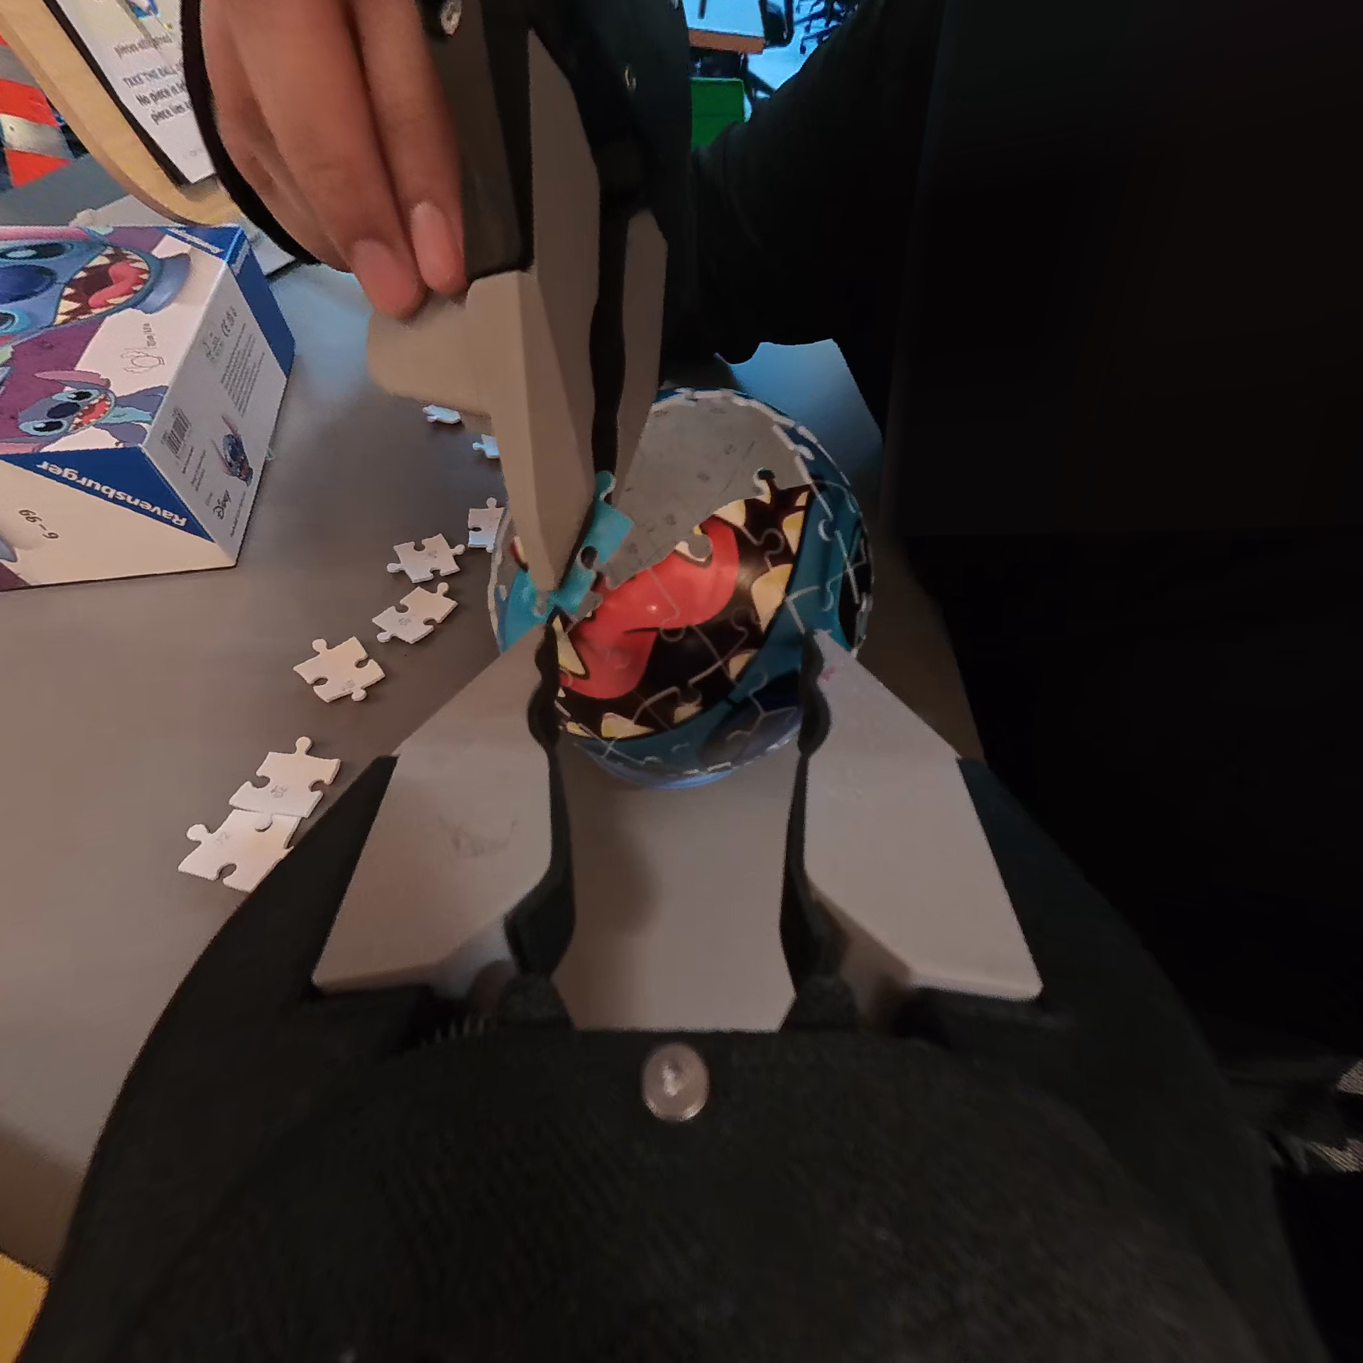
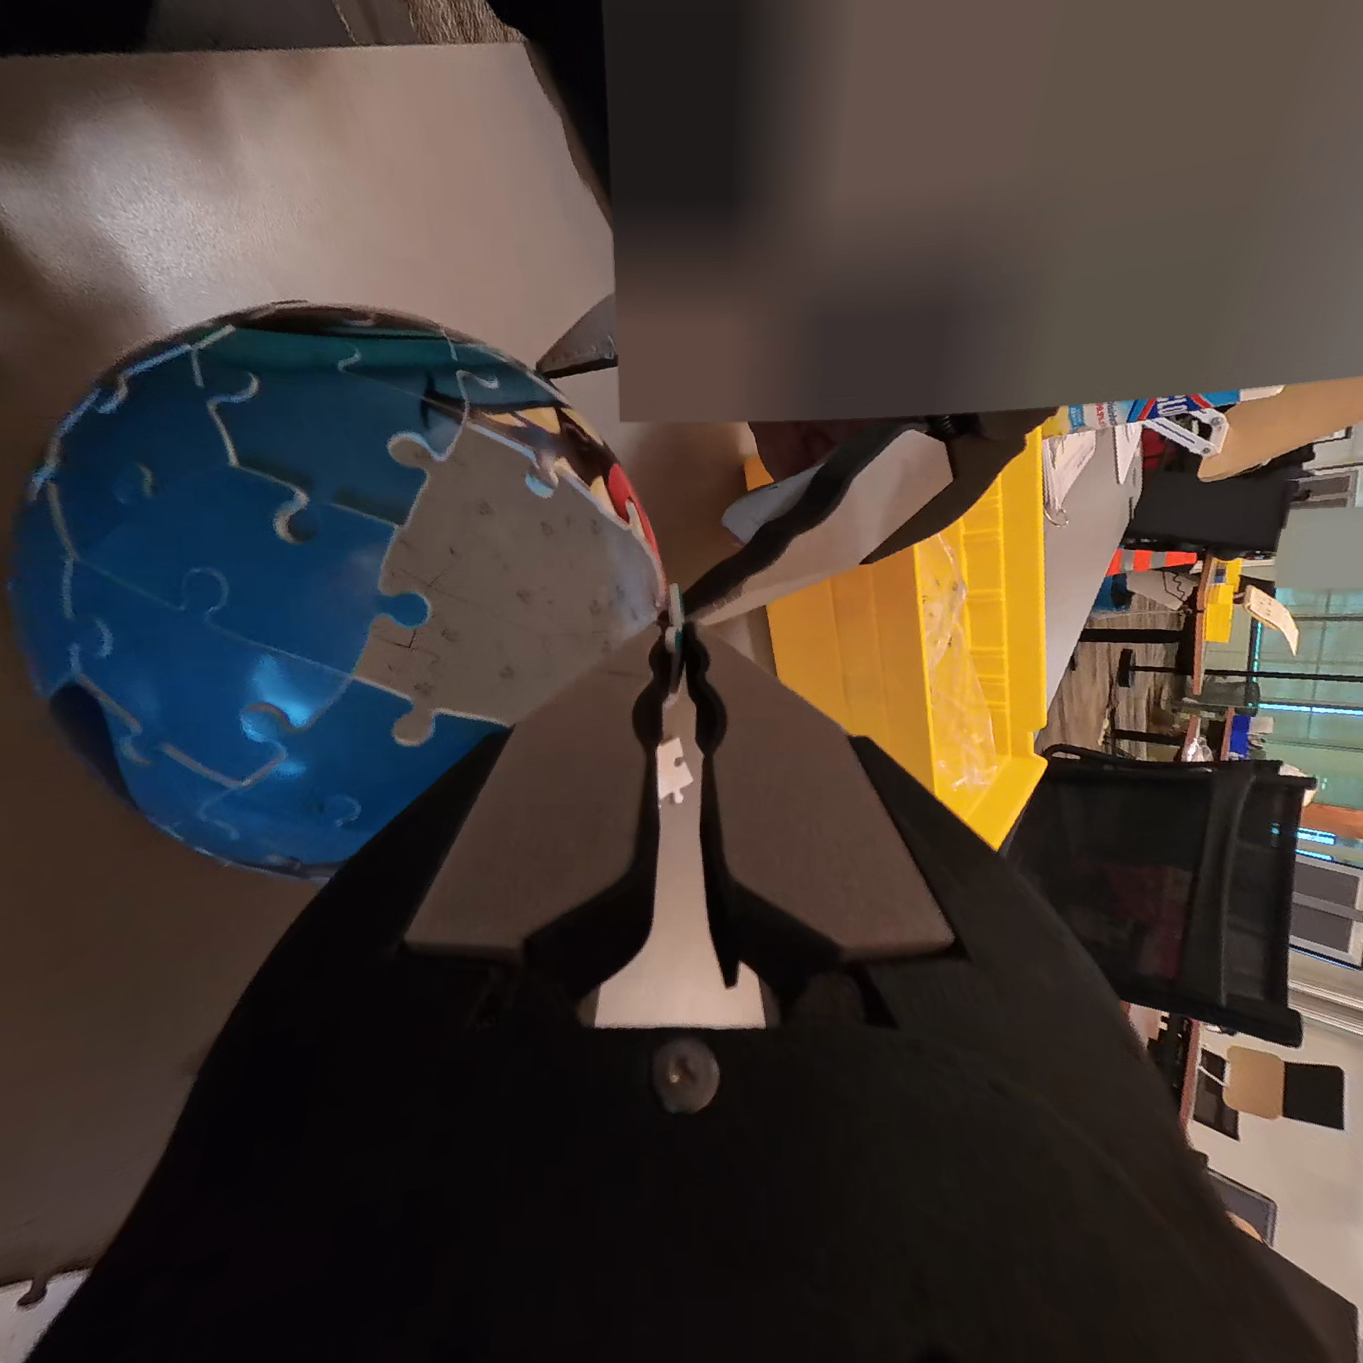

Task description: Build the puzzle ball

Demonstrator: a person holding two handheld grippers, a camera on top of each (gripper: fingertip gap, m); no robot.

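Closest to the lens in the left wrist view, the left gripper (image 1: 675,664) stands at a middling spread, its grey fingers astride the near side of the puzzle ball (image 1: 708,590) with the black pads against it left and right, so it holds the ball. The ball sits on the grey table (image 1: 147,701), partly built: glossy blue outside with a red tongue and white teeth on black, and a gap at the top where the grey inner faces of the far pieces show small printed marks, too small to read. From above, the right gripper (image 1: 583,546), held by a hand (image 1: 332,147), reaches down with its jaws pinched narrow on a blue puzzle piece (image 1: 590,568) that touches the rim of the gap on the ball's left side. In the right wrist view the piece shows edge-on between the tips, just beside the ball's grey edge. Left of the ball, loose pieces (image 1: 339,667) lie white side up in a ragged line, each with a faint printed mark. Beyond them stands the puzzle box (image 1: 147,413), blue and white, bearing a blue cartoon creature, a brand name in white letters, a barcode and fine print. A printed card (image 1: 147,81) leans at the top left. The right wrist view also shows a yellow bin (image 2: 959,627).
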